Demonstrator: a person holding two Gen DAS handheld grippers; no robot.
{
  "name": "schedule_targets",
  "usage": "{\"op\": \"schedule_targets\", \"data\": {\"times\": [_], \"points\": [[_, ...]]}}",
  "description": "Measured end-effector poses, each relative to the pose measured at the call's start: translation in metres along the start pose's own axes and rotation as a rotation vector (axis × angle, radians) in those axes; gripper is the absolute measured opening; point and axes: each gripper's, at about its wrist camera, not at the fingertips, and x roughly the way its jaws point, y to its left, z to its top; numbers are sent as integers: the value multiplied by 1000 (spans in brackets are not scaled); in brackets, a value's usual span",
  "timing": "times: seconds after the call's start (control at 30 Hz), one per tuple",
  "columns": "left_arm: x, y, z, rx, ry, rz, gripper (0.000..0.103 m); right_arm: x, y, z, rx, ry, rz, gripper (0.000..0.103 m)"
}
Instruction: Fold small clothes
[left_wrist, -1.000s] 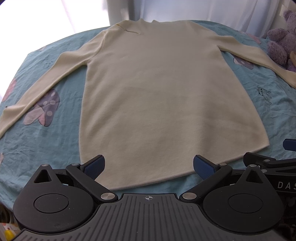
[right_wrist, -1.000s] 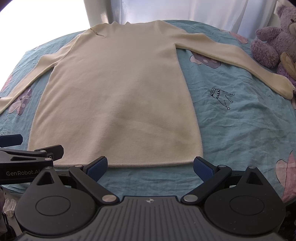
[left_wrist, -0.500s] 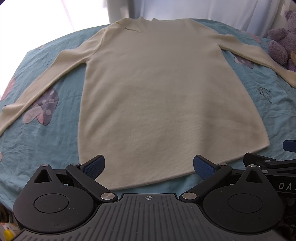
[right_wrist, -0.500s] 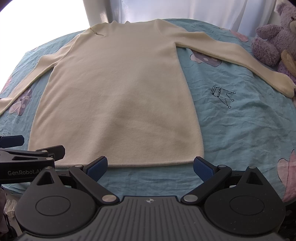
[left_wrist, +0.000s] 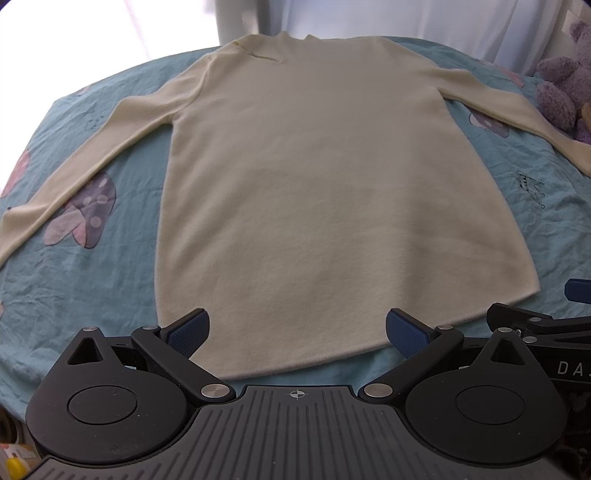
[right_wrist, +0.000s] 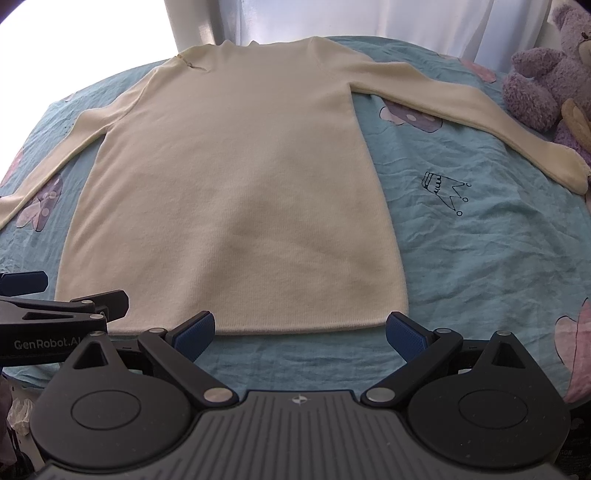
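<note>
Very little changed over the second. In the left wrist view the cream sweater (left_wrist: 317, 192) slid slightly toward the lower left of the frame, its hem dropping closer to the left gripper (left_wrist: 297, 330). In the right wrist view the sweater (right_wrist: 236, 192) sat a touch lower too, while the left gripper's arm (right_wrist: 62, 314) at the frame's left edge reached a little further inward.

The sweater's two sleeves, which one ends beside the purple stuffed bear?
The right-side sleeve: its cuff reaches the purple stuffed bear at the bed's right edge. The other sleeve runs off left over the blue sheet.
</note>
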Motion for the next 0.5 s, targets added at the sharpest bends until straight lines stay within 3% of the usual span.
{"op": "schedule_targets", "data": {"times": [0.5], "points": [[12,-1,7,-6,32,-20,103,11,-5,6,12,23,3,99]]}}
